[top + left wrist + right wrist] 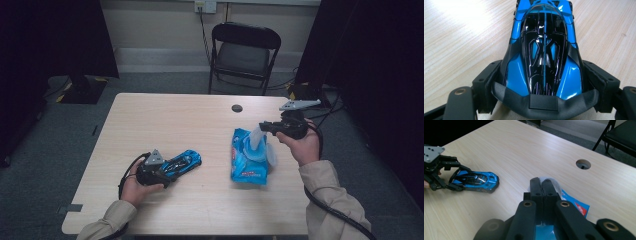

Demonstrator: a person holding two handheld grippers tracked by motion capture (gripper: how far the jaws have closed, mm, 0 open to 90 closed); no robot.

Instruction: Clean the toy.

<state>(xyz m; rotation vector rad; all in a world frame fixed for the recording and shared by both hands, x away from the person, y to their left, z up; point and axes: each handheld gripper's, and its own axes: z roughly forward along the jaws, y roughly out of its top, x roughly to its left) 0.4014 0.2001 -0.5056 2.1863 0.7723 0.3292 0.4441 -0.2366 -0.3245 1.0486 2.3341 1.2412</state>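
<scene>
Where grey carpet spreads, pale wood table, black folding chair behind

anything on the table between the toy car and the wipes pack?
Nothing: in the high view, bare tabletop runs between the blue toy car and the wipes pack. The right gripper view agrees.

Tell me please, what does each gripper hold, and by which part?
The left gripper holds the blue toy car by its two sides at one end. The right gripper pinches a white wipe by its top, above the blue pack.
</scene>
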